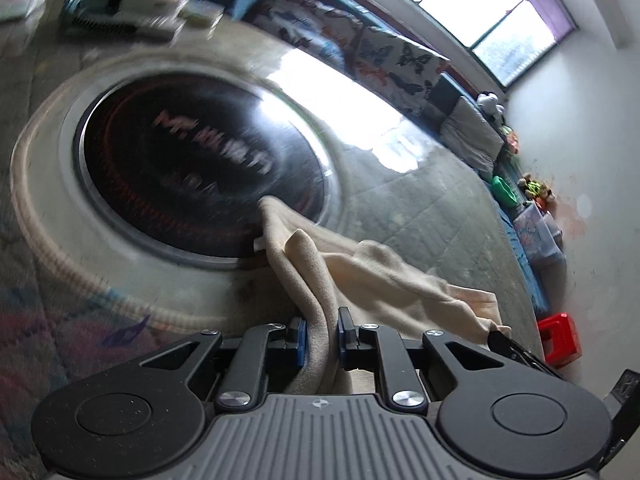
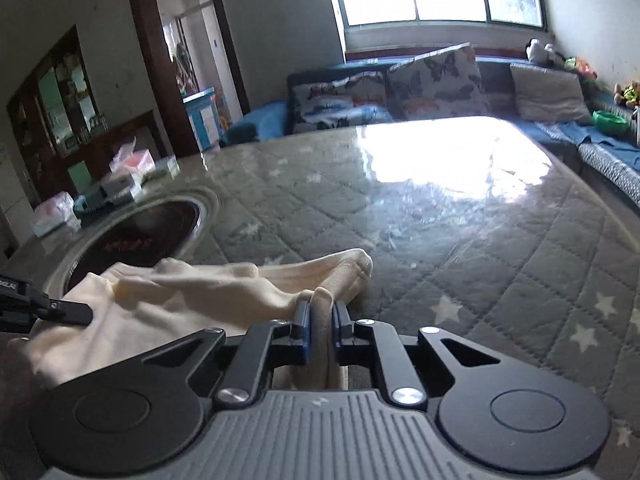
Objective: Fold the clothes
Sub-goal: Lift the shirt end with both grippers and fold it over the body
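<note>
Cream garment (image 1: 360, 272) pinched in left gripper (image 1: 322, 330) and right gripper (image 2: 320, 320) — both clamped on folds. Bunched over quilted table cover (image 2: 460, 240), round black cooktop inset (image 1: 200, 176) at ten o'clock.

I see cream cloth (image 2: 192, 292) on grey-green quilted cover w/ white stars (image 2: 500, 272); black disc w/ red lettering (image 1: 200, 168) beside cloth; butterfly-print cushions (image 2: 436, 76) beyond cover.

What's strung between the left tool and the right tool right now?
Only the cream garment: both the left tool and right tool are shut on it, shown in both wrist views.
</note>
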`<state>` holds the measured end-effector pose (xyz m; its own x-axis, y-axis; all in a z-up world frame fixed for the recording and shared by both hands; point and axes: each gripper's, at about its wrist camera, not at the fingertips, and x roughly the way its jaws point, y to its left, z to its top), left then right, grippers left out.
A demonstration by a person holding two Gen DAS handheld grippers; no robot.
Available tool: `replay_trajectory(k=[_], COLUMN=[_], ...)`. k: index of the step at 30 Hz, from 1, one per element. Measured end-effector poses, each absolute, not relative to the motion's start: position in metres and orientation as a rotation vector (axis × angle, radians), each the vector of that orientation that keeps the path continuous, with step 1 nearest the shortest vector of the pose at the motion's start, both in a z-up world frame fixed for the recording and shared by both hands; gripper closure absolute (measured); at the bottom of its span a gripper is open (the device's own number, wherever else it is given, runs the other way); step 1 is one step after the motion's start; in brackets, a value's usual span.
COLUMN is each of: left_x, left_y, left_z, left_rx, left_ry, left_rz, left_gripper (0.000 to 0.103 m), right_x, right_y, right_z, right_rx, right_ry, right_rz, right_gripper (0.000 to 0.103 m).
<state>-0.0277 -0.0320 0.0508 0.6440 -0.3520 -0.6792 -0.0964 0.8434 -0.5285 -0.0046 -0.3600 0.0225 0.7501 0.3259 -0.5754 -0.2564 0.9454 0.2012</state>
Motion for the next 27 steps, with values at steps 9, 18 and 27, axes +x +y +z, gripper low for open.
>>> replay_trajectory(k=[9,18,27], left_x=[-0.005,0.027,0.037], left_y=[-0.104,-0.197,-0.239], left_z=[0.077,0.078,0.033], left_rx=[-0.447,-0.432,-0.371], left_ry=[0.837,0.879,1.082], left_rz=[-0.305,-0.485,-0.546], left_gripper=[0.088,0.088,0.088], right_x=[-0.032,-0.038,-0.036], right_y=[-0.398,-0.463,-0.519], right_z=[0.061,0.085,0.041], right_rx=[0.090,0.050,0.060], right_ry=[0.547,0.500,0.646], right_rz=[0.226,0.020,-0.153], right_gripper=[0.094,0.094,0.094])
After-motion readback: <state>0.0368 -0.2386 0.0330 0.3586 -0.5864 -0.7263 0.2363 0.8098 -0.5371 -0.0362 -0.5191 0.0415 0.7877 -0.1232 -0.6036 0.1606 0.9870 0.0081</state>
